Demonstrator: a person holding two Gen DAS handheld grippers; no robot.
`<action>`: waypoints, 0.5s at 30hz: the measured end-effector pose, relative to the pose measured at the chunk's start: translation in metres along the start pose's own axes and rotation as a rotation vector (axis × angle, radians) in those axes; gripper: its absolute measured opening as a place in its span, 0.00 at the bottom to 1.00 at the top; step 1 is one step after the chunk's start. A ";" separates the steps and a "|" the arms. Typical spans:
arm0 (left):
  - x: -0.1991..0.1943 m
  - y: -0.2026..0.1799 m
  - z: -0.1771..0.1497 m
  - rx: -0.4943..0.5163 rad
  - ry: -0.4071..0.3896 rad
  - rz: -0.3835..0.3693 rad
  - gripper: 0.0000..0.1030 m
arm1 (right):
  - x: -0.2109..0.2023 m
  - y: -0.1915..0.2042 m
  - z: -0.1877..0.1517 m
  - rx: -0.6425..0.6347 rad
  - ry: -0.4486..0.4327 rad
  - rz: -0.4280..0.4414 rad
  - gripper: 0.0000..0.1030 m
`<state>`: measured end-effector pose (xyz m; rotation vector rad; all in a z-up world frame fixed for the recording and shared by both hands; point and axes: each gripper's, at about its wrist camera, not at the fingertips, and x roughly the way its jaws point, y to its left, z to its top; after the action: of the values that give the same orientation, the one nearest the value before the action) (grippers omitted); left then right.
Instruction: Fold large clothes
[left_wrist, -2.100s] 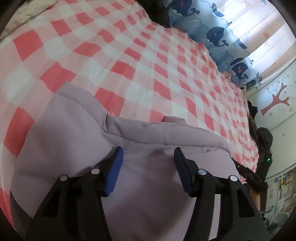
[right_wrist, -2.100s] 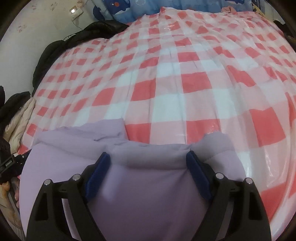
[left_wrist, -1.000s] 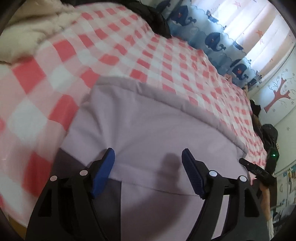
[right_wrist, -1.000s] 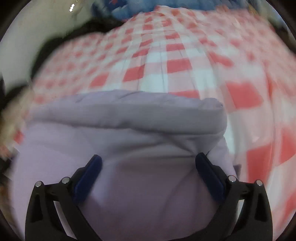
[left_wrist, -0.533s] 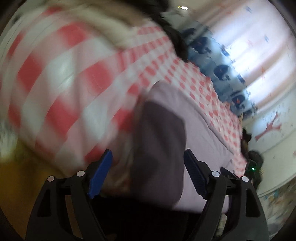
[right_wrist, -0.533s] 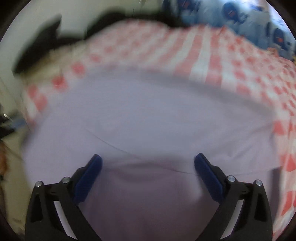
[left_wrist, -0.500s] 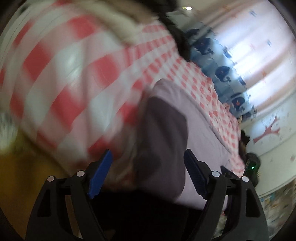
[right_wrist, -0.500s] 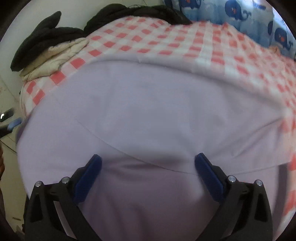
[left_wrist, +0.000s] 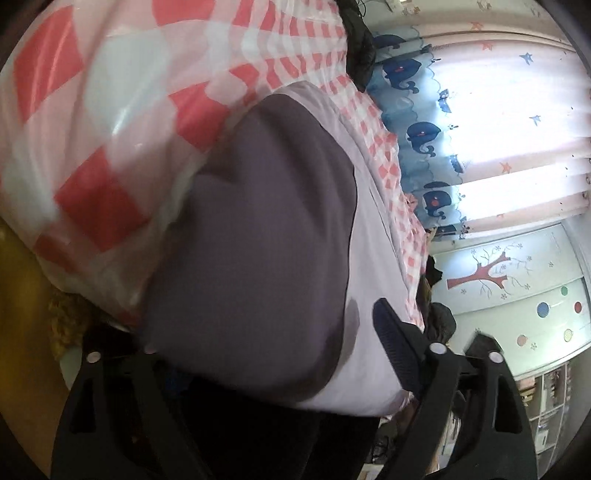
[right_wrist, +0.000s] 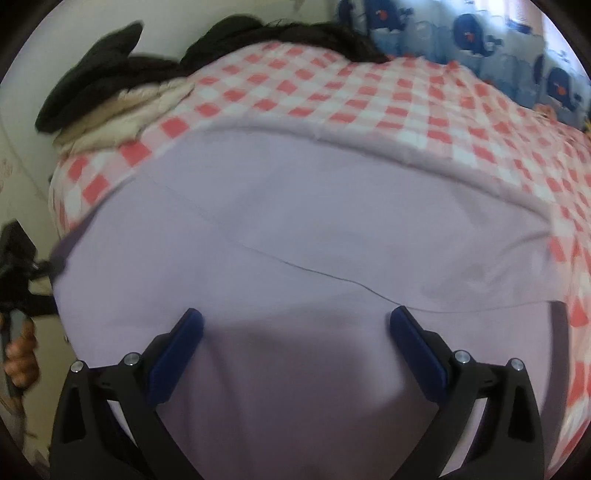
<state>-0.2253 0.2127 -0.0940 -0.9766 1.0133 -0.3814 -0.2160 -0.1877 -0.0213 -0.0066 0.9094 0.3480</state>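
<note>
- Red-and-white checked plastic bed cover (right_wrist: 369, 92) lies under whale-print blue curtains (right_wrist: 480, 29).
- My left gripper (left_wrist: 280, 354) is opening, its fingers straddling the lilac padded garment (right_wrist: 295, 221) loosely.
- My right gripper (right_wrist: 295, 347) stands wide over it.

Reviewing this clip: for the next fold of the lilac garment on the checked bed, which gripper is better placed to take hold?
Probably the left. The left gripper sits at the lilac garment's hanging side edge, jaws opening around it. The right gripper hangs open over flat cloth mid-panel, no edge between its fingers.
</note>
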 end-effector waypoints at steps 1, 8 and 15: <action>0.005 -0.001 0.000 -0.006 -0.003 0.001 0.84 | -0.008 0.005 -0.003 -0.020 -0.021 0.006 0.94; 0.020 -0.006 -0.001 -0.013 -0.001 -0.011 0.84 | 0.024 0.008 -0.009 -0.041 0.073 -0.055 0.94; 0.022 -0.007 0.005 -0.033 -0.017 -0.024 0.84 | 0.001 0.016 -0.016 0.003 0.023 -0.026 0.94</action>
<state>-0.2085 0.1970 -0.0988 -1.0209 0.9956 -0.3771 -0.2323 -0.1743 -0.0298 -0.0201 0.9322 0.3226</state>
